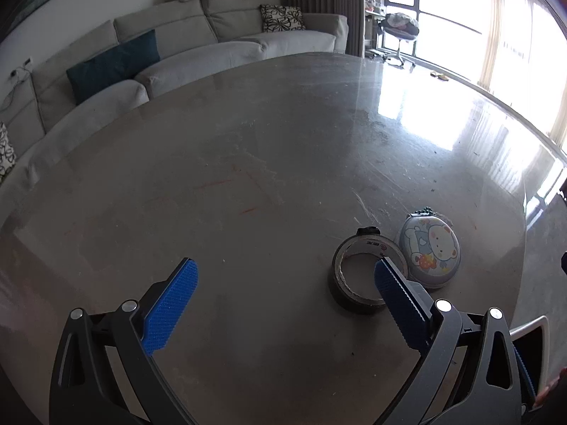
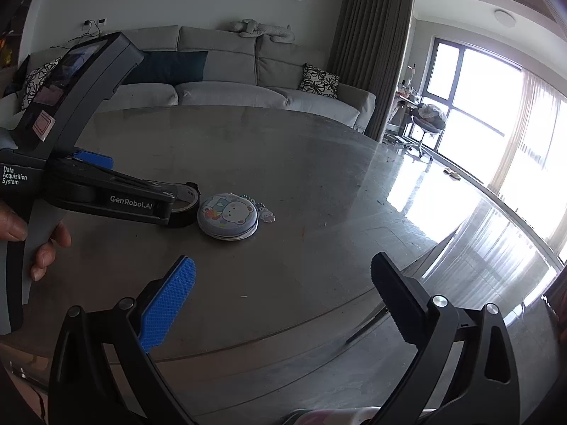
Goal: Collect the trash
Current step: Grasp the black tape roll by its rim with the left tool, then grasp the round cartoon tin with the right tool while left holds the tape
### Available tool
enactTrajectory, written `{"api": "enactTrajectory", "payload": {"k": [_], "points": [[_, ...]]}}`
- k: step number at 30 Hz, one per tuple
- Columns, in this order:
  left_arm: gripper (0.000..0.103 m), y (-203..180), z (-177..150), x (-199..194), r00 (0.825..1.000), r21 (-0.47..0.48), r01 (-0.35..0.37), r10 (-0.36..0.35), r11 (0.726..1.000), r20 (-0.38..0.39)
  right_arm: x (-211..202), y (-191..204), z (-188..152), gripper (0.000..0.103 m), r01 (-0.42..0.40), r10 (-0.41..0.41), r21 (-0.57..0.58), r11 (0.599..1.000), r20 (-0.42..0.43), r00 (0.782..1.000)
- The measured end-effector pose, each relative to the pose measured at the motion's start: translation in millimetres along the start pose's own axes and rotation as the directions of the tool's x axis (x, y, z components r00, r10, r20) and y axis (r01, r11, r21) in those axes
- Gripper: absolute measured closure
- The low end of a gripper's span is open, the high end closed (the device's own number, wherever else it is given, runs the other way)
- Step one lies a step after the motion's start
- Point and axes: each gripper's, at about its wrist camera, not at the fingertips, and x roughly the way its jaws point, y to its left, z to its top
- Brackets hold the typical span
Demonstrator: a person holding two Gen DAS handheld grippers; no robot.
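A black roll of tape [image 1: 365, 272] lies flat on the round grey table [image 1: 248, 163], touching a round tin with a cartoon bear lid [image 1: 430, 251]. My left gripper [image 1: 285, 274] is open above the table, its right finger over the near edge of the roll. In the right wrist view the roll [image 2: 186, 207] is half hidden behind the left gripper's body [image 2: 106, 194], and the tin [image 2: 227, 216] with a small keychain [image 2: 265, 212] lies beside it. My right gripper [image 2: 281, 272] is open and empty, above the table's near edge.
A grey sofa [image 1: 198, 46] with a blue cushion and patterned cushions runs behind the table. A chair [image 2: 427, 124] stands by the bright window at the right. A white object [image 1: 531, 333] shows by the table's near right edge. The glossy floor lies to the right.
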Motion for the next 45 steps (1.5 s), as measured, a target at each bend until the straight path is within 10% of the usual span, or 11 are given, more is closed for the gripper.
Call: {"api": "enactTrajectory", "payload": {"k": [11,18,45], "points": [[0.024,-0.2,-5.8,7.3,1.0,0.008,0.005,-0.005,1.0,-0.027,-3.7,5.0,1.9,0.004,-0.011,0.011,-0.005,1.0,0.024,1.0],[0.09,-20.3,-9.0,-0.8,0.999,0.085,0.039,-0.037,0.996,-0.031,-8.0,4.1,2.3,0.004,-0.008,0.008,0.001,1.0,0.035,0.999],[0.092,-4.1,0.2,-108.9,0.981,-0.021,-0.03,0.034,0.999,0.193,19.7,14.1,23.5,0.004,-0.073,0.07,0.047,0.996,0.068,0.995]]}}
